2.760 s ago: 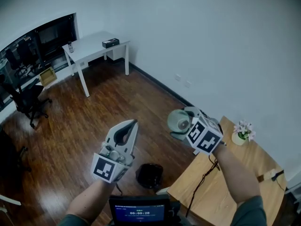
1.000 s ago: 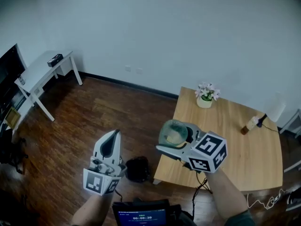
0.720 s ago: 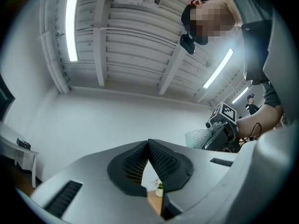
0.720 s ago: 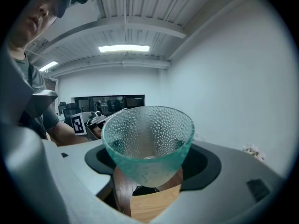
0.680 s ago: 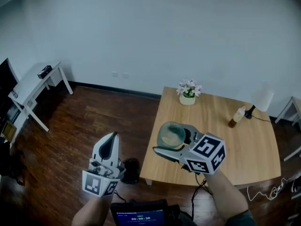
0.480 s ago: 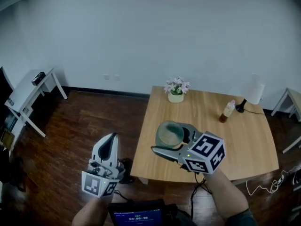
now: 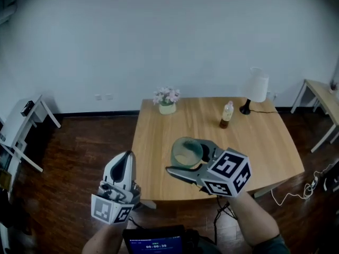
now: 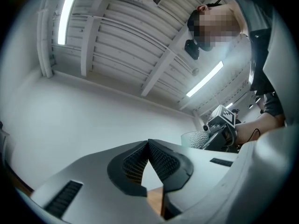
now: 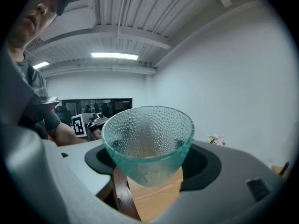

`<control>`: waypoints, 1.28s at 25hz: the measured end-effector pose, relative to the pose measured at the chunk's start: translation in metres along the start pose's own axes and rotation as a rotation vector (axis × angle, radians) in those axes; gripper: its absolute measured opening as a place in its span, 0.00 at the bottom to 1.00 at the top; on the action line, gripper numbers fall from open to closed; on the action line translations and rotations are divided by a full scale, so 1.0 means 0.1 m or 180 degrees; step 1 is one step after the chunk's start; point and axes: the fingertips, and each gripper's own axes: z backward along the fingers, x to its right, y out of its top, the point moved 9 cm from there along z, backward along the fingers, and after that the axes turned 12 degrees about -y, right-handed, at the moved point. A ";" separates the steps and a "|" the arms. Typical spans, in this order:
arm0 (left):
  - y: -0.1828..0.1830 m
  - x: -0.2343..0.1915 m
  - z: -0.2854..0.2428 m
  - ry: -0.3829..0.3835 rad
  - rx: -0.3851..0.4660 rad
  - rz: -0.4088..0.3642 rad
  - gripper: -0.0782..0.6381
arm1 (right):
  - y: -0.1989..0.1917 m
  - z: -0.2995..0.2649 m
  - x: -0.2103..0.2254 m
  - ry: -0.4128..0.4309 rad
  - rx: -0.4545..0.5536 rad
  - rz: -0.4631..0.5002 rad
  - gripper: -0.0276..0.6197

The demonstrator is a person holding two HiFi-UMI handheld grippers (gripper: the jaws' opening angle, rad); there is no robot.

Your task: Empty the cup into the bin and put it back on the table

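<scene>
A pale green dimpled glass cup [image 7: 186, 151] stands upright between the jaws of my right gripper [image 7: 188, 156], which is shut on it above the near part of the wooden table [image 7: 159, 136]. In the right gripper view nothing shows inside the cup [image 9: 147, 136], and the jaws press on its lower walls. My left gripper [image 7: 127, 156] hangs left of the table's near corner, over the dark floor. Its ribbed pads [image 8: 159, 158] meet at the tips with nothing between them. No bin is in sight.
On the table's far side stand a flower pot [image 7: 167, 103], a small bottle [image 7: 226, 114] and a white lamp [image 7: 257, 88]. A white desk [image 7: 26, 121] is at the left wall, another table [image 7: 323, 95] at the right. A white cable [image 7: 296, 192] lies on the floor.
The view has swung round, so the table has slid from the right to straight ahead. Both grippers moved with it, cup still held. The black bin near the left gripper has dropped out of sight.
</scene>
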 end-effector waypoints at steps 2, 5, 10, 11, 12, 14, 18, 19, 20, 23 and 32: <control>-0.07 0.15 -0.16 -0.0098 0.0028 0.0051 0.11 | -0.08 0.19 0.09 -0.0093 -0.0019 -0.0016 0.64; -0.17 0.39 -0.36 -0.0245 0.0084 0.0164 0.11 | -0.20 0.48 0.21 -0.0227 -0.0049 -0.0043 0.64; -0.36 0.72 -0.70 -0.0545 0.0074 0.0379 0.11 | -0.41 0.91 0.42 -0.0488 -0.0083 -0.0189 0.64; -0.39 0.77 -0.77 -0.0611 0.0079 0.0418 0.11 | -0.44 0.99 0.45 -0.0546 -0.0081 -0.0220 0.64; -0.42 0.82 -0.84 -0.0678 0.0085 0.0463 0.11 | -0.47 1.07 0.48 -0.0609 -0.0077 -0.0246 0.64; -0.46 0.93 -0.96 -0.0793 0.0108 0.0533 0.11 | -0.53 1.22 0.53 -0.0734 -0.0066 -0.0304 0.64; -0.56 1.14 -1.19 -0.1046 0.0122 0.0692 0.11 | -0.66 1.49 0.60 -0.0966 -0.0058 -0.0446 0.64; -0.59 1.19 -1.25 -0.1123 0.0127 0.0746 0.11 | -0.69 1.57 0.62 -0.1033 -0.0065 -0.0475 0.64; -0.63 1.24 -1.30 -0.1205 0.0129 0.0809 0.11 | -0.72 1.64 0.64 -0.1107 -0.0071 -0.0503 0.64; -0.72 1.36 -1.47 -0.1443 0.0137 0.0952 0.11 | -0.80 1.82 0.70 -0.1339 -0.0059 -0.0614 0.64; -0.90 1.68 -1.92 -0.2118 0.0205 0.1312 0.11 | -0.96 2.29 0.67 -0.2056 -0.0085 -0.0911 0.64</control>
